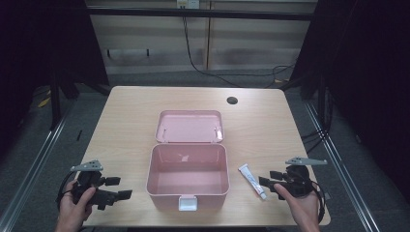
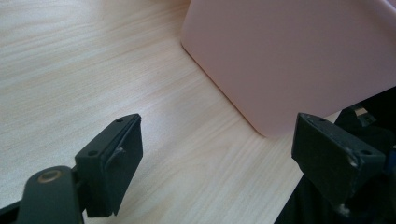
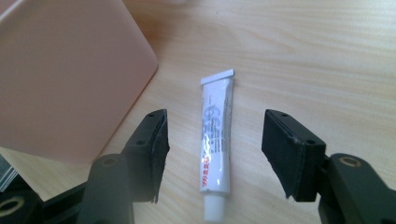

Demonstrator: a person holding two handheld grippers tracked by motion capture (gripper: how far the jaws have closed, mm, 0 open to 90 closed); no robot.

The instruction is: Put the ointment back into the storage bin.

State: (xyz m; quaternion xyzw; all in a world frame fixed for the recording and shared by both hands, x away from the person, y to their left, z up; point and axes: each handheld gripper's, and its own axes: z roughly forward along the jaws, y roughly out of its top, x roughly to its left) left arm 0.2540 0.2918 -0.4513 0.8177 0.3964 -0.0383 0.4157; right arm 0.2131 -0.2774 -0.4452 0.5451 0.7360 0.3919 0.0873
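A pink box stands open at the table's middle, its lid laid back flat behind it and its inside bare. A small white tube lies on the wood just right of the box. My right gripper is open at the tube's near end; in the right gripper view the tube lies lengthwise between the two jaws, cap toward me, pads apart from it. My left gripper is open near the box's left front corner, with bare wood between its jaws and the box wall just ahead.
The wooden table has a round cable hole at the back right. A white latch sticks out from the box's front. Metal frame rails run along both sides of the table.
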